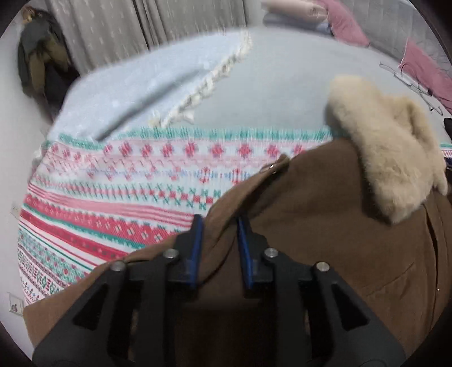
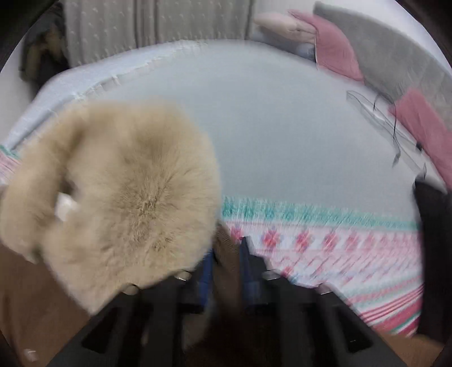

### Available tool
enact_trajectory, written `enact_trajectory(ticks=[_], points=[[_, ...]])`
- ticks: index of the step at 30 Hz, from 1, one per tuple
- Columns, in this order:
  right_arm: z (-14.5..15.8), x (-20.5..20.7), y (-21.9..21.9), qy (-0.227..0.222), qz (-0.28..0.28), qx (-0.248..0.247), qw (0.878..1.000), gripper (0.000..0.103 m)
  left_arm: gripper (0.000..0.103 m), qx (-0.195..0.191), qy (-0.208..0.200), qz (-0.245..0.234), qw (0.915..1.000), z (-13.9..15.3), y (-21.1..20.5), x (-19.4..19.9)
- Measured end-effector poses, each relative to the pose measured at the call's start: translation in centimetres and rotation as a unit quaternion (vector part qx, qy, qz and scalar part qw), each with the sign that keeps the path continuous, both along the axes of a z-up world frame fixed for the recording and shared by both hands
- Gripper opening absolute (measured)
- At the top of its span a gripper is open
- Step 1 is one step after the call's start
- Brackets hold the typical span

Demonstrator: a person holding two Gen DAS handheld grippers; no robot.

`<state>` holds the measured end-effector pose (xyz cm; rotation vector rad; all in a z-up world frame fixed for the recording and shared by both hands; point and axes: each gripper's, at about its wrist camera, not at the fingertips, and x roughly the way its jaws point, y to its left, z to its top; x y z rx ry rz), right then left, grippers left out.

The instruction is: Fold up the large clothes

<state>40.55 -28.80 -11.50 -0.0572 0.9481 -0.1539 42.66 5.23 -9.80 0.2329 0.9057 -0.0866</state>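
Observation:
A brown coat (image 1: 325, 225) with a cream fur collar (image 1: 387, 152) lies on a bed over a patterned red, pink and teal blanket (image 1: 113, 197). My left gripper (image 1: 219, 223) is shut on a fold of the brown coat at its edge. In the right wrist view my right gripper (image 2: 226, 248) is shut on brown coat fabric (image 2: 226, 254) just beside the fur collar (image 2: 127, 197), which fills the left of that view. The right view is blurred.
A pale blue bed sheet (image 1: 268, 84) lies beyond the blanket, with a light blue fringed throw (image 1: 147, 84) at far left. Pink pillows (image 2: 336, 50) and a grey headboard (image 2: 395, 62) are at right. Wire hangers (image 2: 389, 127) lie near them. Curtains (image 1: 141, 22) hang behind.

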Motion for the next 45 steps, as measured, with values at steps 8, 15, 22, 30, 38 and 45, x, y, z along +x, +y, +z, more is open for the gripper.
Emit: enact_trajectory(ticks=[8, 15, 22, 30, 38, 45], points=[[5.0, -6.1, -2.5, -0.018, -0.017, -0.009, 1.0, 0.06, 0.077, -0.017, -0.001, -0.038, 0.9991, 5.6, 0.6, -5.3], [12.1, -17.9, -5.1, -0.039, -0.008, 0.0, 0.999, 0.075, 0.085, -0.099, 0.037, -0.085, 0.9908, 9.2, 0.4, -13.9], [17.0, -28.1, -8.5, -0.041, -0.01, -0.033, 0.999, 0.078, 0.085, -0.122, 0.06, -0.131, 0.9821, 11.6, -1.6, -21.3], [19.6, -37.3, -16.5, -0.02, -0.078, -0.049, 0.996, 0.082, 0.085, -0.12, 0.062, -0.176, 0.975, 12.5, -5.7, -27.0], [14.4, -43.9, -15.1, 0.069, -0.031, 0.151, 0.986, 0.082, 0.085, -0.146, 0.158, -0.259, 0.9415, 8.2, -9.5, -33.5], [11.9, -50.1, -4.2, 0.131, 0.145, 0.19, 0.962, 0.082, 0.085, -0.098, 0.144, -0.334, 0.9265, 7.4, -12.8, -38.4]])
